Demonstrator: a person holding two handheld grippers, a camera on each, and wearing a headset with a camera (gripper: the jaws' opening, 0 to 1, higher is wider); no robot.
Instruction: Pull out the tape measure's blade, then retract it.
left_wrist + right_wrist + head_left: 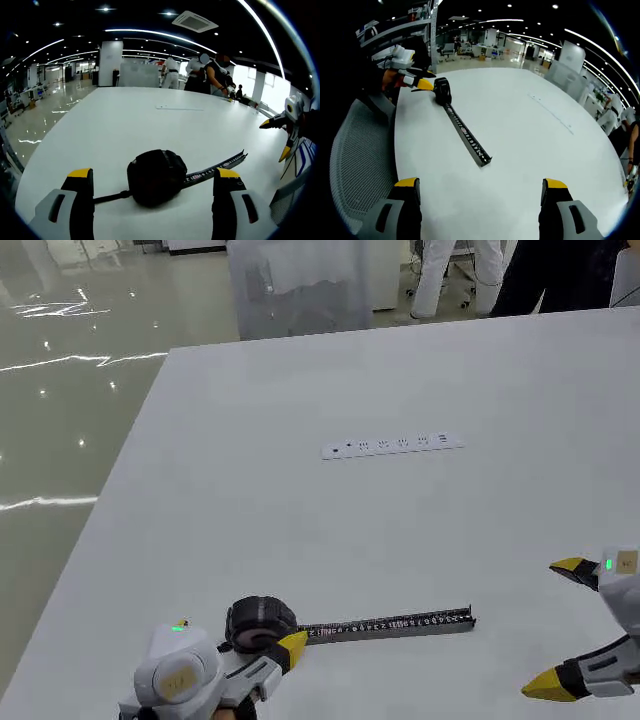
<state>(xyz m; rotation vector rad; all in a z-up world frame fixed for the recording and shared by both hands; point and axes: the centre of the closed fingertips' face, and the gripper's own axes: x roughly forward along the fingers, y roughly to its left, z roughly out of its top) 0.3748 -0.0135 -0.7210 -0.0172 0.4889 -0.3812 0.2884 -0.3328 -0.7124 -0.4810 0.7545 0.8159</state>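
Tape measure (261, 623), blade (390, 624) extended, on the white table (300, 390).
We see a round black case resting near the table's front edge. The blade is drawn out and lies straight along the surface, running from the case toward the right in the head view. It is dark with pale graduation marks and ends in a small hook (470, 618). A thin black strap (107, 197) trails from the case's opposite side.

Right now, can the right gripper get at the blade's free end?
Probably yes. The right gripper is open and faces the blade's free end across bare table, with nothing lying between them. The left gripper sits at the case, at the other end, out of the way.
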